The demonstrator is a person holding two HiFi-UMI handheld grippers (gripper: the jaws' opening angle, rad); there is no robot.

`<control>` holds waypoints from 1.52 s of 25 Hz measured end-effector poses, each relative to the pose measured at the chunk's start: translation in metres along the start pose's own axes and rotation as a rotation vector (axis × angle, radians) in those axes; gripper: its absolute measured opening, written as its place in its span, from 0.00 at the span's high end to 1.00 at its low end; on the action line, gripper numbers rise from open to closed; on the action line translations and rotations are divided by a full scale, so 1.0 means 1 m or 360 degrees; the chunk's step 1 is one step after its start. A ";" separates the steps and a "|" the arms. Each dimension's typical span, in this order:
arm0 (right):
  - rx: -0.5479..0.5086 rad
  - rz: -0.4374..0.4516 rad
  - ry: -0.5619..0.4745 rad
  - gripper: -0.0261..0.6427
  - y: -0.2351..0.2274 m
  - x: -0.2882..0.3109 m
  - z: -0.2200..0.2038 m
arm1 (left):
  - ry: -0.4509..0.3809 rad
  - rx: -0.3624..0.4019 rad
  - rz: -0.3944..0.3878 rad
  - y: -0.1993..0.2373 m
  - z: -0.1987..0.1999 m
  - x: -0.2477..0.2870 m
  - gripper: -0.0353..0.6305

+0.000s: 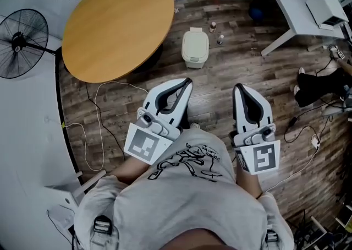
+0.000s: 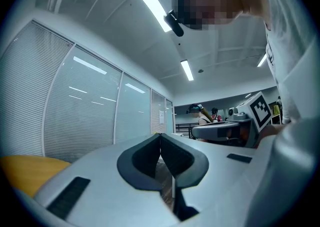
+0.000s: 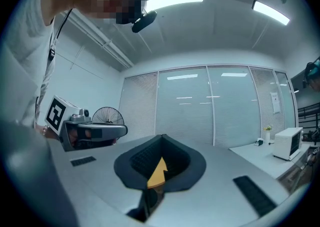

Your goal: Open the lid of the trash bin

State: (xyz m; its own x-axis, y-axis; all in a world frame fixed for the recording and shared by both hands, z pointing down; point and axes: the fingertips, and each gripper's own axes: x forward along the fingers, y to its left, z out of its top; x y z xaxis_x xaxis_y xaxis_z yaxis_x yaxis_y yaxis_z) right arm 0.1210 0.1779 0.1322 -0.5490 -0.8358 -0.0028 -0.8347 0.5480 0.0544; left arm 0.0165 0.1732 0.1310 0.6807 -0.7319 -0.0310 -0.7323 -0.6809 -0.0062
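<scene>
Both sets of jaws are pressed together on nothing: your left gripper (image 2: 160,137) and right gripper (image 3: 161,139) sit at your waist, pointing forward, likely because no reach has begun. Ahead on the floor, beside the round table (image 1: 118,23), stands the trash bin (image 1: 193,60), its lid (image 1: 195,42) down.

Left gripper (image 1: 186,83): held low in front of the torso, angled forward and toward the person's right. Jaws pressed together, nothing between them. Right gripper (image 1: 240,87): held alongside, apart from the left, pointing straight forward. Jaws likewise together and empty
</scene>
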 end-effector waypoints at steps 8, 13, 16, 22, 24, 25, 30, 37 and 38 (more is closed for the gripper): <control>-0.0035 0.0010 0.0024 0.95 -0.018 0.082 -0.001 | -0.0012 0.0000 -0.0005 0.074 -0.002 0.039 0.92; -0.0045 -0.0010 0.0057 0.95 -0.029 0.138 -0.002 | 0.0015 -0.0018 -0.0033 0.121 -0.007 0.062 0.92; -0.0040 -0.0033 0.0066 0.95 -0.037 0.169 -0.001 | 0.0017 -0.0032 -0.0038 0.150 -0.008 0.076 0.92; -0.0016 -0.0085 0.0055 0.95 -0.054 0.218 0.002 | 0.0005 -0.0017 -0.0059 0.195 -0.008 0.102 0.92; -0.0021 -0.0091 0.0057 0.95 -0.059 0.231 -0.001 | 0.0004 -0.0011 -0.0062 0.208 -0.010 0.109 0.92; -0.0025 -0.0093 0.0058 0.95 -0.061 0.238 -0.002 | 0.0004 -0.0009 -0.0064 0.214 -0.011 0.113 0.92; -0.0045 -0.0099 0.0063 0.95 -0.074 0.261 -0.008 | 0.0008 -0.0009 -0.0084 0.235 -0.015 0.133 0.92; -0.0039 -0.0119 0.0057 0.95 -0.098 0.276 -0.009 | 0.0004 -0.0013 -0.0094 0.245 -0.015 0.158 0.92; -0.0037 -0.0122 0.0056 0.95 -0.103 0.276 -0.009 | 0.0003 -0.0013 -0.0094 0.244 -0.015 0.162 0.92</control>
State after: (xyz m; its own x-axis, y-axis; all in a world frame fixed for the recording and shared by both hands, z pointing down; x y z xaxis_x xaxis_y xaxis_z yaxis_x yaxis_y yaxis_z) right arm 0.0553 -0.1096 0.1348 -0.4815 -0.8760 0.0273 -0.8726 0.4820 0.0789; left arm -0.0520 -0.1119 0.1394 0.7228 -0.6904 -0.0289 -0.6907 -0.7231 0.0001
